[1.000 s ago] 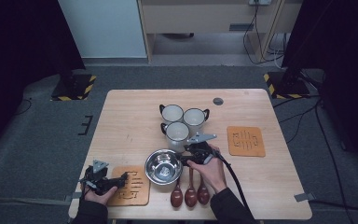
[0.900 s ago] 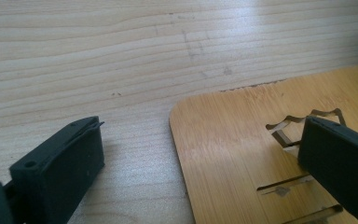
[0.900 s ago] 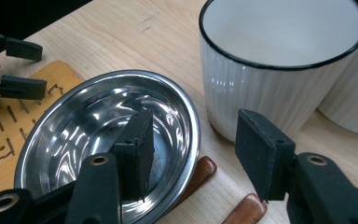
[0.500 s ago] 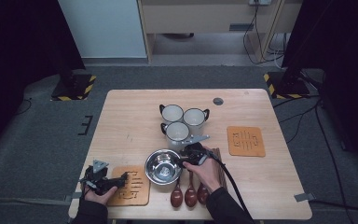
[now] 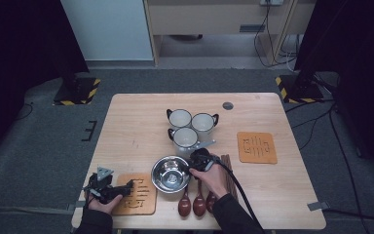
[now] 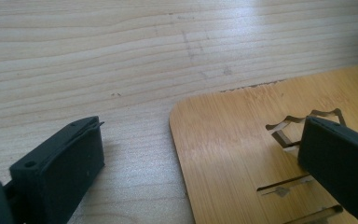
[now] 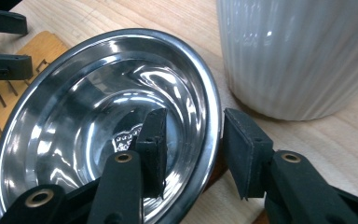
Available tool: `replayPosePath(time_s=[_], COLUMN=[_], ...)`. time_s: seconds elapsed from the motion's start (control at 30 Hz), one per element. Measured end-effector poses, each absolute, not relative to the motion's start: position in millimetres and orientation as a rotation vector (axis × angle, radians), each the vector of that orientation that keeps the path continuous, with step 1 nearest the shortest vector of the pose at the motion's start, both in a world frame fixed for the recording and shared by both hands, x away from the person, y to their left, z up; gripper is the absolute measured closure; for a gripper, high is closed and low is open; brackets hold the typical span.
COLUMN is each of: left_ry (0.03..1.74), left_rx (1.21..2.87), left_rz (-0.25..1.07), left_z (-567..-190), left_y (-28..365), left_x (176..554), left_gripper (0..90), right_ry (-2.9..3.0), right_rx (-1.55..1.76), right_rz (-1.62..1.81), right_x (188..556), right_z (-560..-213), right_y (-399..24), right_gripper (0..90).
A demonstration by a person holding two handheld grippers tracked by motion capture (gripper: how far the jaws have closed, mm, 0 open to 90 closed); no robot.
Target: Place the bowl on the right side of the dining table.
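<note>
Steel bowl (image 7: 102, 126), round and shiny, sits near the front of the pale wooden bench (image 5: 136, 122), just beside a ribbed white mug (image 7: 298, 51). The right tongs (image 7: 191, 144) straddle its rim and have just been closing, pads not yet pressing. Gripping looks underway; next, pinch firmly and lift. The left tongs (image 6: 200, 163) rest wide over an orange wooden coaster (image 6: 242, 140).

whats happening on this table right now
A person works at a wooden table with a gripper in each hand. The right gripper straddles the rim of the steel bowl, one jaw inside and one outside; the jaws have just been closing but don't yet clearly pinch it. The left gripper rests open at the edge of a wooden trivet. Three white mugs stand behind the bowl.
</note>
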State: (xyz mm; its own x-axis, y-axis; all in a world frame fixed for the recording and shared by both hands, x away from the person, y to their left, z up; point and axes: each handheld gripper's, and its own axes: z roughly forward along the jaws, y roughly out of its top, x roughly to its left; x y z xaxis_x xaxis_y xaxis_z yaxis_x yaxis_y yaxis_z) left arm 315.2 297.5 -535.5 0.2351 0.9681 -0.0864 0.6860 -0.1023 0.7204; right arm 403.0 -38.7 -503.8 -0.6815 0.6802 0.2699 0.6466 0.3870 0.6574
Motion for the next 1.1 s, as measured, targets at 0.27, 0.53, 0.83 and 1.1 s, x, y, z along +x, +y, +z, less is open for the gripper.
replayPosePath(time_s=[0.27, 0.53, 0.83, 1.1], left_ry=[1.517, 1.517, 1.516, 1.516], left_rx=[1.858, 1.858, 1.858, 1.859], left_rz=[0.552, 0.552, 0.552, 0.552], left_z=[-535, -536, -536, -535], left_y=[298, 297, 298, 298], left_x=[315, 315, 315, 315], left_gripper=[0.0, 0.0, 0.0, 0.0], right_ry=[2.602, 2.615, 2.607, 2.585], right_rx=[1.26, 1.265, 1.309, 1.319], right_rz=[1.162, 1.14, 1.124, 1.121], right_x=[406, 407, 408, 408], right_z=[-507, -511, -512, -511], right_y=[-37, -35, -31, -28], right_gripper=[67.3, 72.3, 76.5, 79.0])
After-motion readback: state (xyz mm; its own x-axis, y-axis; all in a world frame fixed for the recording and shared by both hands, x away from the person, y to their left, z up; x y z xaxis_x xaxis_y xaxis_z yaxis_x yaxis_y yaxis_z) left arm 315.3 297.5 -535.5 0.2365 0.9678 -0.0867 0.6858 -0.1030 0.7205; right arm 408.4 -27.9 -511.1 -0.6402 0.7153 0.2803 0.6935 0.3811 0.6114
